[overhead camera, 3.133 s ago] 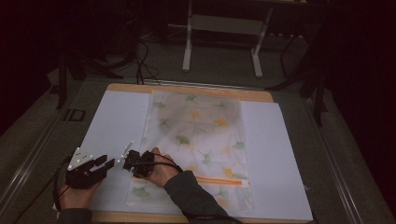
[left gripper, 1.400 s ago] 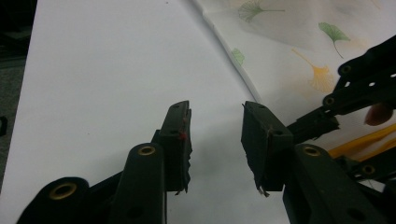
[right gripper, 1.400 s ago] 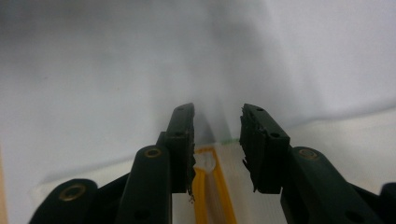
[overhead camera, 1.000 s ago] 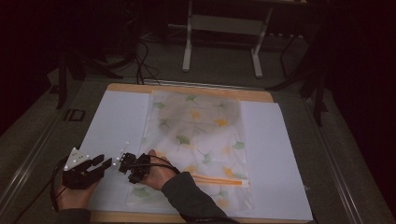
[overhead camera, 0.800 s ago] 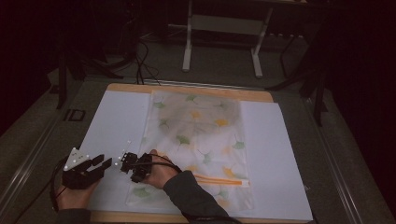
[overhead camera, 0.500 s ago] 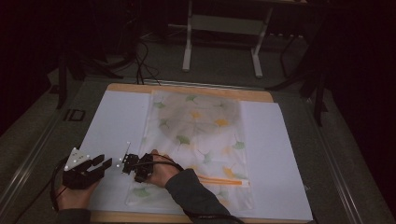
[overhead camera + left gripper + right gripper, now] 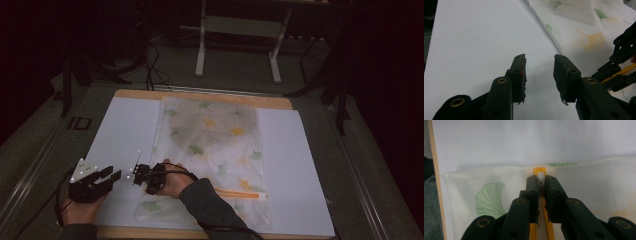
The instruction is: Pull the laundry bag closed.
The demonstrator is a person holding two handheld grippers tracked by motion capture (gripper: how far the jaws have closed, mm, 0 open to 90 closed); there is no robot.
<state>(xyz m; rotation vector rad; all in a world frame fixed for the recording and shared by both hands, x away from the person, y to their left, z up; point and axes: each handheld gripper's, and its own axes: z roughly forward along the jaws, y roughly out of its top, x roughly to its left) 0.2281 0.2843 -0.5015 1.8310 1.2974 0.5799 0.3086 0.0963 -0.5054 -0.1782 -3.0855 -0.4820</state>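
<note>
Leftward went the right hand-held gripper (image 7: 541,185), clamped on zipper pull (image 7: 540,177); left hand-held gripper (image 7: 539,72) apart (idle).

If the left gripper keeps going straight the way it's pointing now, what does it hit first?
Probably nothing but the bare white sheet: the left gripper, open, aims past the leaf-print bag, whose edge lies just to one side. Depth is hard to judge.

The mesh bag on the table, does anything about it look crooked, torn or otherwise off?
Nothing stands out. The ginkgo-print mesh bag lies flat on the white sheet, with no tear that shows. The right gripper is shut on the white zipper pull at the orange zipper's end.
</note>
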